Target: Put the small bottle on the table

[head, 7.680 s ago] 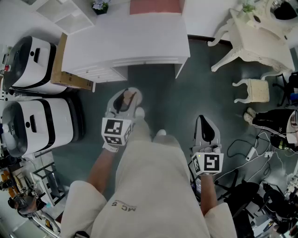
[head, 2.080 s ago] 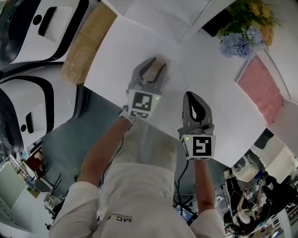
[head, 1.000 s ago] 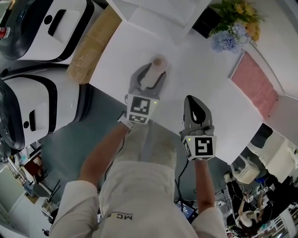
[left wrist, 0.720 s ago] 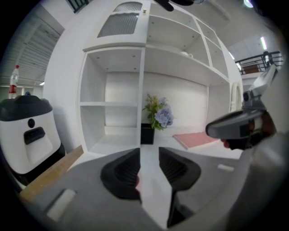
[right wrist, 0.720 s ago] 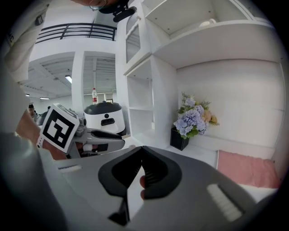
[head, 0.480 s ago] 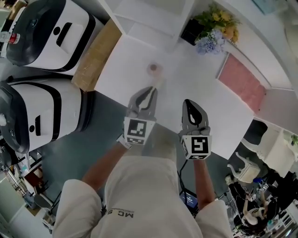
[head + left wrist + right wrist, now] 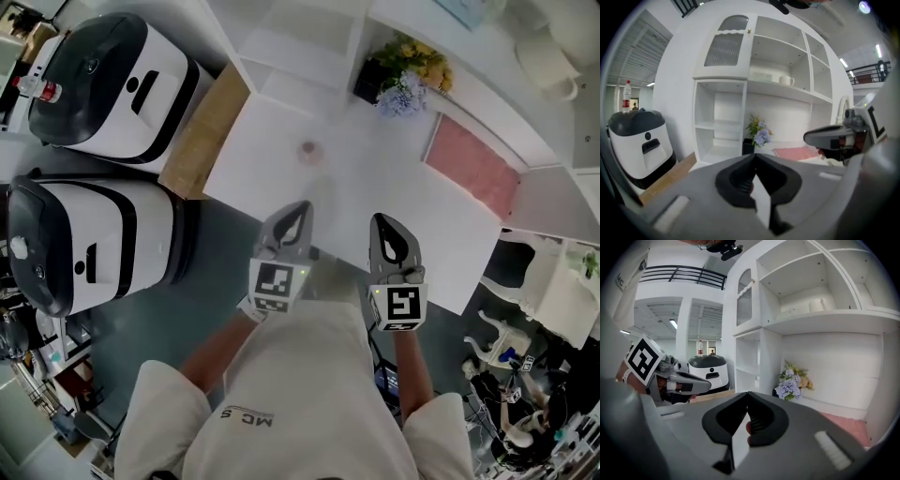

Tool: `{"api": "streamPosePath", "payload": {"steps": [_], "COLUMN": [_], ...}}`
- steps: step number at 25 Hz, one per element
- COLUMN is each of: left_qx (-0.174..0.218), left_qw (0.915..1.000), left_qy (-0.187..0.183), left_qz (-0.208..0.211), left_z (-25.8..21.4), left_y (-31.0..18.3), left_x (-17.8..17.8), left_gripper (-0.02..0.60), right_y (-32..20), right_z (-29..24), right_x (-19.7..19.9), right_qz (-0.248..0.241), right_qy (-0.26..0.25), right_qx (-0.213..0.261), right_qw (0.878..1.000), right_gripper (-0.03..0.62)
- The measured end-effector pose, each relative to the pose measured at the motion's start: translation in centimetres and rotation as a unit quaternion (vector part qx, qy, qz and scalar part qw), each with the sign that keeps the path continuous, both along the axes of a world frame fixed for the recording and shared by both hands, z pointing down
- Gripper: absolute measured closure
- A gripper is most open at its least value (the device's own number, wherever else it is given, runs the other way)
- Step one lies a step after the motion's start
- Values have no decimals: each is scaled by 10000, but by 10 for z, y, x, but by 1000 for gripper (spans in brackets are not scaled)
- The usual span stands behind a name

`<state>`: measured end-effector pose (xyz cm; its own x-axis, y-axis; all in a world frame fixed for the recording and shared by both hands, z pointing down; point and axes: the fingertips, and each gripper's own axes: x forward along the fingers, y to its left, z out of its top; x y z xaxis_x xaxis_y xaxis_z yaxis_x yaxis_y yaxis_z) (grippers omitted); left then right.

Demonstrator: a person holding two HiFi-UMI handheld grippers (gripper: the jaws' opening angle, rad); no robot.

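The small bottle (image 7: 308, 150), pale with a brownish top, stands by itself on the white table (image 7: 394, 187), seen in the head view. My left gripper (image 7: 299, 207) is over the table's near edge, well short of the bottle. Its jaws have just been closing and now meet with nothing between them (image 7: 754, 155). My right gripper (image 7: 384, 223) hangs beside it, also shut and empty (image 7: 747, 393). Both gripper views look over the closed jaws at the shelves, and the bottle does not show in them.
Two white-and-black machines (image 7: 108, 75) (image 7: 84, 248) stand left of the table, with a cardboard box (image 7: 211, 131) against its left side. A flower pot (image 7: 398, 80) and a pink mat (image 7: 473, 169) lie at the table's back. A white shelf unit (image 7: 754, 70) rises behind.
The left gripper, open around the bottle a second ago, has let it go, drawn back toward the person and shut. The right gripper has drawn back too. The bottle stays on the table.
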<state>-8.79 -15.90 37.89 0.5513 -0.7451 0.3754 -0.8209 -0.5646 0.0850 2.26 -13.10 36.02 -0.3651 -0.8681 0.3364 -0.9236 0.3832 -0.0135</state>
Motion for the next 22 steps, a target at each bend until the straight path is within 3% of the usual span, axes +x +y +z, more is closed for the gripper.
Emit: {"api": "streamPosePath", "payload": {"steps": [11, 22], "left_qx": [377, 327], "left_qw": [9990, 9988], "left_qy": [149, 176], "left_qz": [-208, -304], "left_z": [-56, -70], "left_y": [27, 47], "left_x": [-27, -46], "left_gripper": [581, 581], "right_y": [37, 50], "right_z": [-55, -57], "right_x": [1, 10], "right_qz": [87, 97], "right_qy": [-36, -20], "right_qx": [407, 466], "right_qw": [9991, 9989], "right_gripper": [594, 594]}}
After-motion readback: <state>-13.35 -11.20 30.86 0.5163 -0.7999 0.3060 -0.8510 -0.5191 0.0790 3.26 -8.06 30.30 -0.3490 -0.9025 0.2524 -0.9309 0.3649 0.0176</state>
